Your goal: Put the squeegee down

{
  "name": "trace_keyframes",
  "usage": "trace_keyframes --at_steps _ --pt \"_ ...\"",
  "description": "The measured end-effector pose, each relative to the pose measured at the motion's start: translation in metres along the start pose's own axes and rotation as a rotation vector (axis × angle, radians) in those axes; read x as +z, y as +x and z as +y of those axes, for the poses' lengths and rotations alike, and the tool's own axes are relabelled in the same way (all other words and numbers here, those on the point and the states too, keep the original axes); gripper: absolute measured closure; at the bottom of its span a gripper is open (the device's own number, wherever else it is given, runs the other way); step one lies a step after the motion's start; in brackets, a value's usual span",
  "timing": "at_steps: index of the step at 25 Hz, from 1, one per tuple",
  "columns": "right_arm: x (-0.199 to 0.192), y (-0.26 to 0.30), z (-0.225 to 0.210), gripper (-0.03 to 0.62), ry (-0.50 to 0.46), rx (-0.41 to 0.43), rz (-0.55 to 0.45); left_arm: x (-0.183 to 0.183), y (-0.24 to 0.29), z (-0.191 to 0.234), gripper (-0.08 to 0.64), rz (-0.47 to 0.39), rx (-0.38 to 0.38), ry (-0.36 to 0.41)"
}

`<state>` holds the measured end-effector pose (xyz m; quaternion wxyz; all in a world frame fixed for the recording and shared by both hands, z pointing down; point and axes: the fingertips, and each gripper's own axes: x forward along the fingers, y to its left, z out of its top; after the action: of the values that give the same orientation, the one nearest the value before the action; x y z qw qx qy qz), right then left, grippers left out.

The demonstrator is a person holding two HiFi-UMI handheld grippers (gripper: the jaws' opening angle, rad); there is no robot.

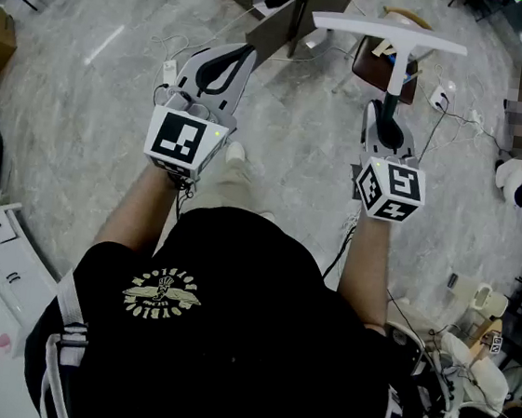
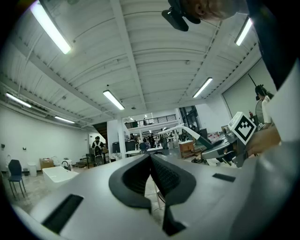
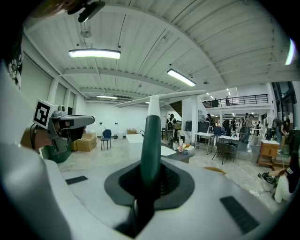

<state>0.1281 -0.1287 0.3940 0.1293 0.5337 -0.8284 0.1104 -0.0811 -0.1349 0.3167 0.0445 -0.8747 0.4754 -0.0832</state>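
Squeegee (image 1: 357, 24) gripped by dark handle in right hand-held gripper (image 1: 390, 107), blade kept forward, ready for set-down. Left hand-held gripper (image 1: 244, 53) closed, empty, kept aside.

The squeegee (image 1: 390, 31) had a white head and a dark green handle (image 3: 151, 140). The left gripper (image 1: 233, 60) and the right gripper (image 1: 388, 110) were pale grey-white, with black pads (image 2: 168, 176). The left cube (image 1: 183, 140) and the right cube (image 1: 391, 189) were patterned in black-and-white squares. The person's T-shirt (image 1: 256, 334) was black with a cream emblem (image 1: 162, 295) and white stripes at the sleeve. The floor (image 1: 82, 136) was mottled grey, like marble.
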Motion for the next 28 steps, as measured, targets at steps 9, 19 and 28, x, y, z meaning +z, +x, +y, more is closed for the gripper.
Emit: trace_keyframes --at_steps 9,19,28 --pt "-0.015 -0.008 0.006 0.543 0.041 0.039 -0.011 -0.004 -0.013 0.004 0.535 0.008 0.029 0.025" --pt "0.008 -0.005 -0.030 0.543 0.040 0.005 -0.037 0.014 0.011 -0.001 0.535 -0.063 0.017 0.031" --pt "0.022 -0.015 -0.044 0.543 0.015 -0.030 -0.058 0.007 0.034 -0.016 0.535 -0.066 -0.018 0.024"
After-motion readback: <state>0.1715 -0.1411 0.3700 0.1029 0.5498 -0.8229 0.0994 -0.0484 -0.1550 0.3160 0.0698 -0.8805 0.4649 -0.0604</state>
